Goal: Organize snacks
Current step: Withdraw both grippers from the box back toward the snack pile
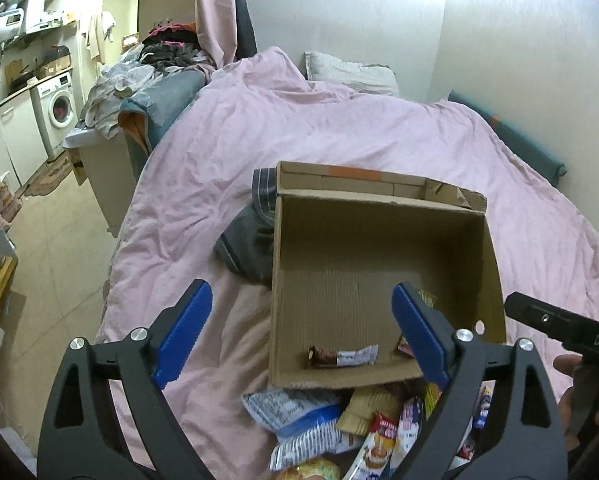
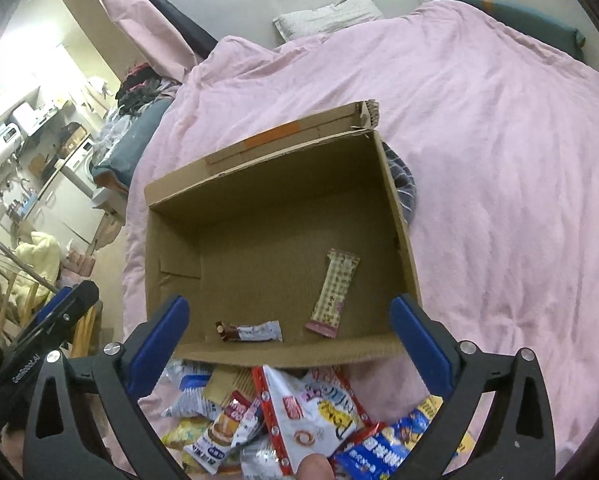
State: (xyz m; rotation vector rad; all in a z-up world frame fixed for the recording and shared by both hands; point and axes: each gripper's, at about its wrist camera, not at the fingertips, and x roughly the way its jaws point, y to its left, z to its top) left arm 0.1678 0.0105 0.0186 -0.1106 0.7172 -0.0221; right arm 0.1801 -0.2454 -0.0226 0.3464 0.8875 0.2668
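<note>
Left to right: left gripper [image 1: 301,330] and right gripper [image 2: 289,344], both spread wide and empty, above a cardboard box [image 2: 171,216] on the bed [image 2: 499,160]. Two wrapped bars, brown [image 2: 248,331] and pink [image 2: 333,294], lie inside; the snack pile [image 2: 295,412] lies just before its near wall. Packets look light, crinkly, slippery; pinch a flat sealed edge.

We see an open cardboard box [image 2: 259,240] on the bed holding two snack bars [image 2: 249,331], loose snack packets [image 2: 299,412] heaped before it.
</note>
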